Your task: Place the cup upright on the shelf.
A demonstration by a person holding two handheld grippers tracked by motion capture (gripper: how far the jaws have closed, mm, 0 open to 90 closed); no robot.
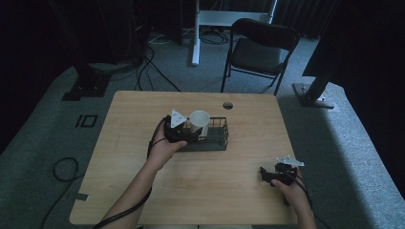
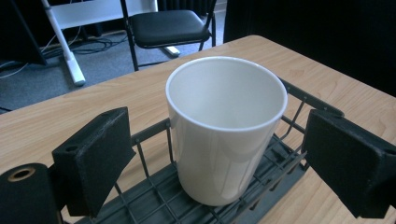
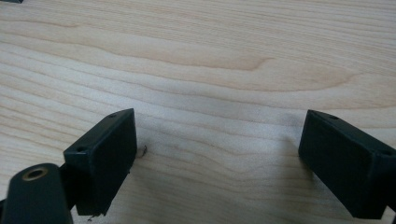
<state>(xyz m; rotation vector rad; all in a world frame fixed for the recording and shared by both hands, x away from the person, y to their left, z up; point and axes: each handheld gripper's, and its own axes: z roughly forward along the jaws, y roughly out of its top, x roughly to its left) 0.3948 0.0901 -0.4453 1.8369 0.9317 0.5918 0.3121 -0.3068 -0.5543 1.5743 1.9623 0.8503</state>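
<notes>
No legible text, label, brand, number or sign found on any surface inspected: the white cup (image 2: pixel 226 128), wire basket (image 2: pixel 299 95) and table (image 1: pixel 143 157) are unmarked.

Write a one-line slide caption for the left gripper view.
White cup upright in a dark wire basket, between the open left gripper jaws, untouched.

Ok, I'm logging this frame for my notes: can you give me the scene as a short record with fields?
cup: white cup, upright, standing inside the basket
basket: dark wire basket on the wooden table
left gripper: left gripper open, fingers on either side of the cup, gaps visible, not pressing
right gripper: right gripper open, over bare table, nothing between its fingers
background: black folding chair beyond the table
</notes>
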